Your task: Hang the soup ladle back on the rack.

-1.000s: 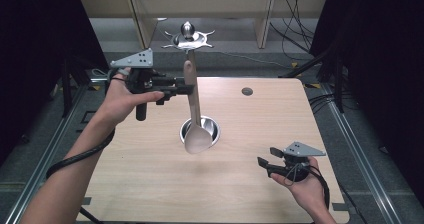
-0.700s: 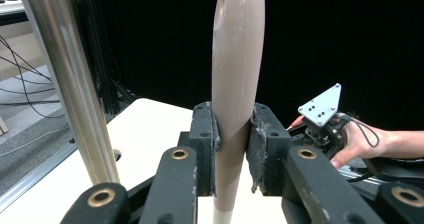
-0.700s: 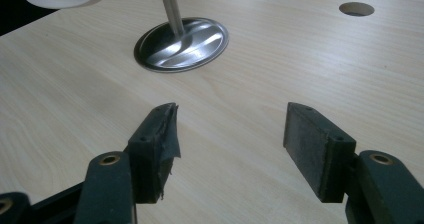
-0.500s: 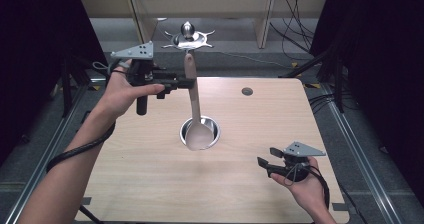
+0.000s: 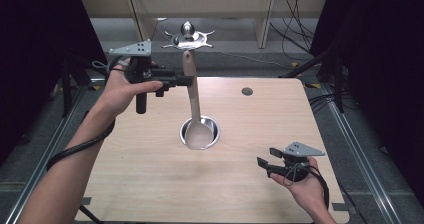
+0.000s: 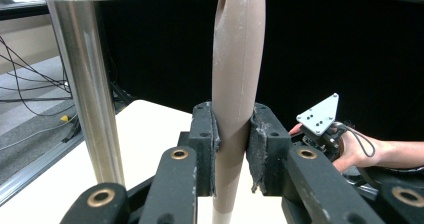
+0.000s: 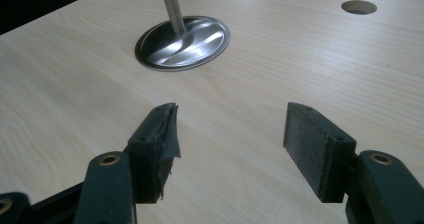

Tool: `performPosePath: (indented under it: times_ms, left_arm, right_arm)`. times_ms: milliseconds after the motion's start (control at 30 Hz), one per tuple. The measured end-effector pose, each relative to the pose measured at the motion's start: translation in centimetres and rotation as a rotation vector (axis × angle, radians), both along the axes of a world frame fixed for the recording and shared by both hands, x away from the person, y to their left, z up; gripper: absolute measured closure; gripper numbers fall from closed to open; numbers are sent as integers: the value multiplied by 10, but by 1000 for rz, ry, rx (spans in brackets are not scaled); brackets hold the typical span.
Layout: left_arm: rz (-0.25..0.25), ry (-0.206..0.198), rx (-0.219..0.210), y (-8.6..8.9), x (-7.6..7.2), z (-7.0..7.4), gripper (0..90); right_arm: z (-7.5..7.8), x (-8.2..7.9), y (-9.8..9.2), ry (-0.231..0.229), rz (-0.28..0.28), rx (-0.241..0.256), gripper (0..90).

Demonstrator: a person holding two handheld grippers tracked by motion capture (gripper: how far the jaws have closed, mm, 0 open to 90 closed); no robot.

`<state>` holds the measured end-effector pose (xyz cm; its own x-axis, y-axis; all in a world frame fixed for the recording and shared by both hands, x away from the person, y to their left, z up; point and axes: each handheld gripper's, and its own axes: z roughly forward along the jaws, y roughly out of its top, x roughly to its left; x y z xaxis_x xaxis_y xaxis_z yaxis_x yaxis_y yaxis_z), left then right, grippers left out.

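Two hand-held grippers are at work. Nearest, the right hand-held gripper (image 5: pixel 263 165) rests low over the worktop (image 5: pixel 150 184) at its near right corner, jaws spread with nothing between them. Farther in, a steel bowl (image 5: pixel 211 126) sits mid-worktop, with the spoon (image 5: pixel 193 104) hanging upright, its pale head over the bowl. Beyond, the left hand-held gripper (image 5: pixel 186 79) pinches the spoon's handle high up.

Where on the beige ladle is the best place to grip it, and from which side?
Probably on the upper handle, coming in level from the side, as the left gripper does now. The ladle hangs upright over the metal bowl, its handle slim enough to sit between the pads; its broad scoop would likely slip.
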<state>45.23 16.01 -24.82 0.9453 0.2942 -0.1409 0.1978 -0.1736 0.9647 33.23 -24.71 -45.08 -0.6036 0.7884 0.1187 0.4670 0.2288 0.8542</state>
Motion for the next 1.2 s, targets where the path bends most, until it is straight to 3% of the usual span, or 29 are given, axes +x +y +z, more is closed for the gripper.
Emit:
performPosePath:
  times_ms: [33,67,133,167,333,400,500,533,767,933,1033,1133,1200]
  left_arm:
    - [0,2,-3,0,0,0,738]
    - [0,4,-7,0,0,-1,738]
    - [-2,8,-14,1,0,-1,738]
    - [-3,11,-20,1,0,-2,737]
    - [-9,31,-56,5,0,-6,738]
    - [-11,40,-74,6,0,-7,738]
    - [-11,42,-84,8,1,-8,737]
    - [-10,44,-85,8,0,-8,736]
    - [-11,69,-123,10,1,-12,728]
    - [0,91,-155,12,4,-16,724]
    - [5,112,-177,13,6,-19,718]
    - [18,118,-186,14,7,-21,711]
    - [29,117,-191,13,7,-22,706]
  right_arm:
    - [0,1,-1,-10,3,-19,388]
    - [0,-1,1,15,-6,13,388]
    - [0,-1,1,15,-7,13,388]
    - [2,-2,-1,24,-14,-13,388]
    - [0,-1,1,15,-5,13,388]
    - [0,-2,1,38,-4,20,388]
    - [1,-2,1,31,-11,1,388]
    - [1,-3,1,51,-11,13,388]
    - [1,-3,1,56,-6,5,388]
    - [1,-3,1,55,-5,5,388]
    - [0,-2,0,25,-10,-7,388]
    - [1,-4,1,62,-8,5,388]
    - [1,-3,1,61,-7,4,388]
